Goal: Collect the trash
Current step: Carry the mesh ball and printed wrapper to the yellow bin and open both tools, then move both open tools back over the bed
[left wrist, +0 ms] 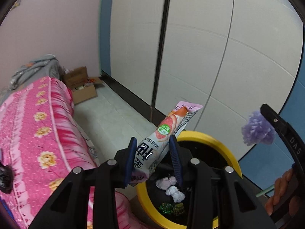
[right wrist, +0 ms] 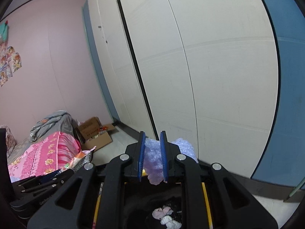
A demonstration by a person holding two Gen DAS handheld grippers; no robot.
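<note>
My left gripper (left wrist: pixel 153 143) is shut on a grapefruit snack wrapper (left wrist: pixel 162 139) and holds it above the near rim of a yellow-rimmed trash bin (left wrist: pixel 209 139) lined with a black bag. Crumpled tissues (left wrist: pixel 171 189) and a green foil wrapper (left wrist: pixel 169 208) lie inside. My right gripper (right wrist: pixel 152 139) is shut on a crumpled lilac plastic wad (right wrist: pixel 154 160), held over the same bin (right wrist: pixel 206 196). The wad (left wrist: pixel 257 129) also shows at the right of the left wrist view. The wrapper (right wrist: pixel 78 160) shows at the left of the right wrist view.
A bed with a pink floral cover (left wrist: pixel 34 133) stands left of the bin. An open cardboard box (left wrist: pixel 83 87) sits on the floor by the pink wall. White wardrobe doors (left wrist: pixel 200 47) rise right behind the bin. A grey blanket (right wrist: pixel 53 126) lies on the bed.
</note>
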